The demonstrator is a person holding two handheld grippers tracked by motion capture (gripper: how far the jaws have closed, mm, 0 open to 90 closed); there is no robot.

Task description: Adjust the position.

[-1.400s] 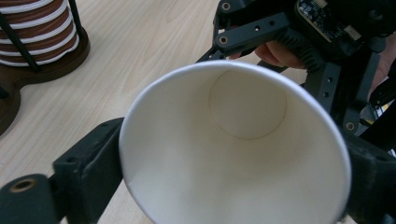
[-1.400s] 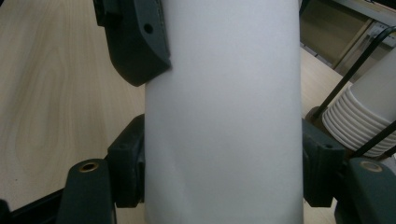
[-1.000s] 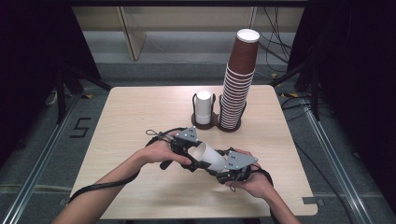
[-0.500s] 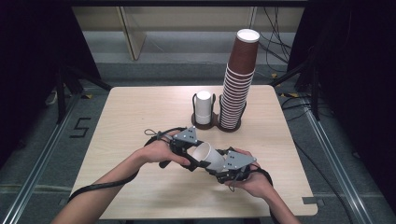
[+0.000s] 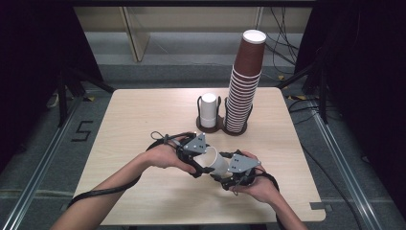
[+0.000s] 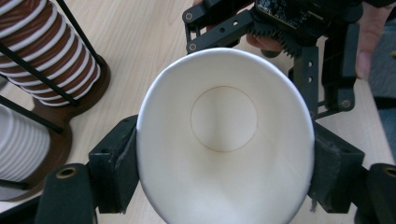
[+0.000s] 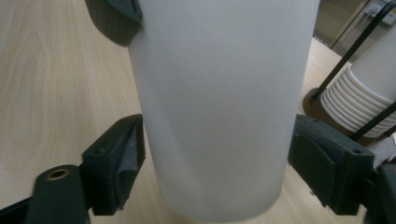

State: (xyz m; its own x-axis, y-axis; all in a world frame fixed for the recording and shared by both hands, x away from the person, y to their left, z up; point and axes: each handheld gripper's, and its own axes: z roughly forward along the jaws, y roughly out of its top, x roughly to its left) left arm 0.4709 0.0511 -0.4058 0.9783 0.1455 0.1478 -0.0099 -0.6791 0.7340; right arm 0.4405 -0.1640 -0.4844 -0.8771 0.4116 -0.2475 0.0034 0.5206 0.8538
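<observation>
Two grippers share one white cup (image 5: 213,161) above the table (image 5: 143,120): we see the left gripper (image 5: 194,155) clamped across its rim, the right gripper (image 5: 234,173) closed on its base. The cup lies tilted; cup stacks (image 5: 244,91) stand at 12 o'clock.

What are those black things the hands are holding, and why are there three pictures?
Those are grabbing tools, one in each of a person's hands. The big picture looks down from above a wooden table. The other two come from little cameras riding on each tool. Both tools pinch the same white paper cup, held lying sideways: the left tool squeezes it near its open mouth, so its camera peers right inside the cup. The right tool grips its outside, near the bottom. Farther back stand two racks: a tall stack of brown cups and a short stack of white cups.
</observation>
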